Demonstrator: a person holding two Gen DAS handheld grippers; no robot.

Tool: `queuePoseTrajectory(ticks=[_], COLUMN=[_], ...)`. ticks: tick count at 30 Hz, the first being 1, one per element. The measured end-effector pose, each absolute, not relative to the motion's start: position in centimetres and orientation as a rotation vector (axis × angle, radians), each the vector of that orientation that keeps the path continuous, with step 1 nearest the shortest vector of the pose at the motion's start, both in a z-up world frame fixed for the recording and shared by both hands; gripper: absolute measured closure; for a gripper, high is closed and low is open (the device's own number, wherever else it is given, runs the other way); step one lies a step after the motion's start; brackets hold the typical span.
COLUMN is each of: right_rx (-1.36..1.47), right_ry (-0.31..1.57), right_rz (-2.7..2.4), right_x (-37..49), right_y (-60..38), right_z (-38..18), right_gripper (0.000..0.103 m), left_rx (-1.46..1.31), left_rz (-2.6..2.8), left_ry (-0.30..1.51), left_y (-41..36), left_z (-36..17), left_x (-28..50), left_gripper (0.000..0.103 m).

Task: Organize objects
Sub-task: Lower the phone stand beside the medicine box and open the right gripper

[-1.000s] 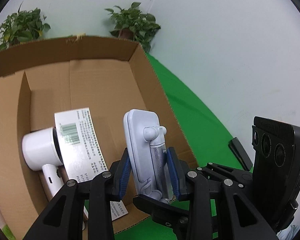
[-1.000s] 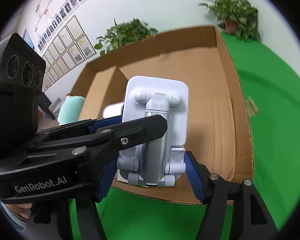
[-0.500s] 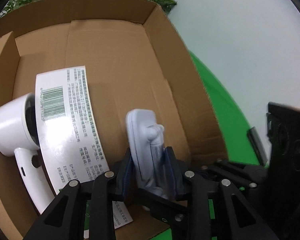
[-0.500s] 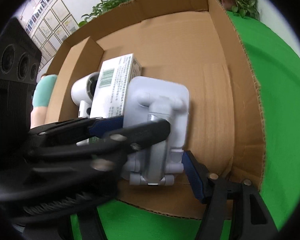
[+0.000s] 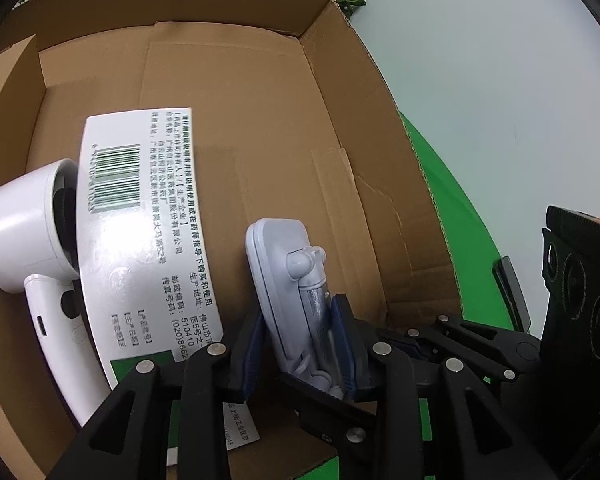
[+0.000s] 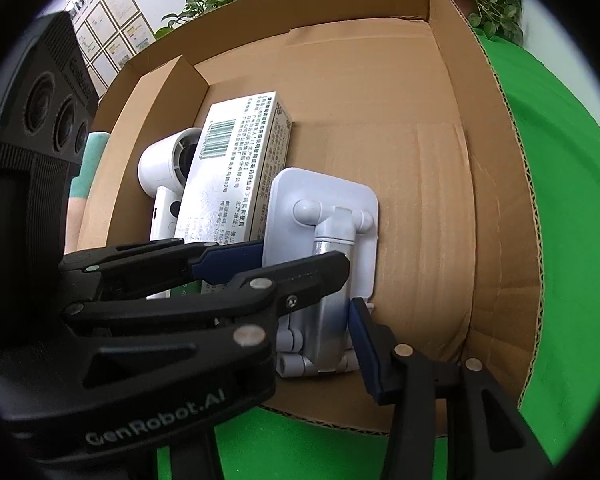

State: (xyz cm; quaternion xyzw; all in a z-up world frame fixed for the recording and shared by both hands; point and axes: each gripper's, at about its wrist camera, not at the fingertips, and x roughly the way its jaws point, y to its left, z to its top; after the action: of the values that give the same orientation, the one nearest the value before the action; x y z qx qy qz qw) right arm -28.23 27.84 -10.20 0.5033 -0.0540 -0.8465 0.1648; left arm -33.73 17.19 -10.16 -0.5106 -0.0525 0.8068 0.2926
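Left gripper (image 5: 300, 344): black frame with blue rubber pads, clamped on the lower part of the phone stand (image 5: 284, 280), pads pressing its front and back.
Right gripper (image 6: 304, 300): same build; one blue pad sits at the stand's (image 6: 324, 240) right side. The other finger is hidden behind the left gripper (image 6: 236, 276), so I cannot tell whether it is clenched or released.
Phone stand: pale grey plastic, a rounded rectangular plate with a folding arm and round hinge knobs. It is held inside the box, near its front edge, just beside the carton.
Cardboard box (image 5: 260, 80): brown corrugated card, open top, on a green surface (image 6: 560, 200).
Inside the box: glossy white carton (image 5: 148, 240) with barcode and printed text lying flat; smooth white hair dryer (image 5: 24, 232) against the carton, towards the left wall.
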Motion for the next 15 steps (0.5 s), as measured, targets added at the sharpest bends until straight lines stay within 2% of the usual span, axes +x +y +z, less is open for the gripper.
queuePoseTrajectory(ticks=[7,15], right_rx=[1.449,1.472], right_ry=[-0.125,-0.162], right_rz=[-2.434,-2.407], right_x=[-28.2,-28.5], right_y=[27.2,27.4], right_z=[-10.6,-10.6], right_gripper=[0.057,0.057], left_rx=[-1.326,-1.228], left_rz=[2.192,2.241], left_ry=[-0.119,-0.185], left_y=[15.7,12.8], left_z=[-9.2,-7.2], left_x=[-33.0,-31.9], left_gripper=[0.073,0.073])
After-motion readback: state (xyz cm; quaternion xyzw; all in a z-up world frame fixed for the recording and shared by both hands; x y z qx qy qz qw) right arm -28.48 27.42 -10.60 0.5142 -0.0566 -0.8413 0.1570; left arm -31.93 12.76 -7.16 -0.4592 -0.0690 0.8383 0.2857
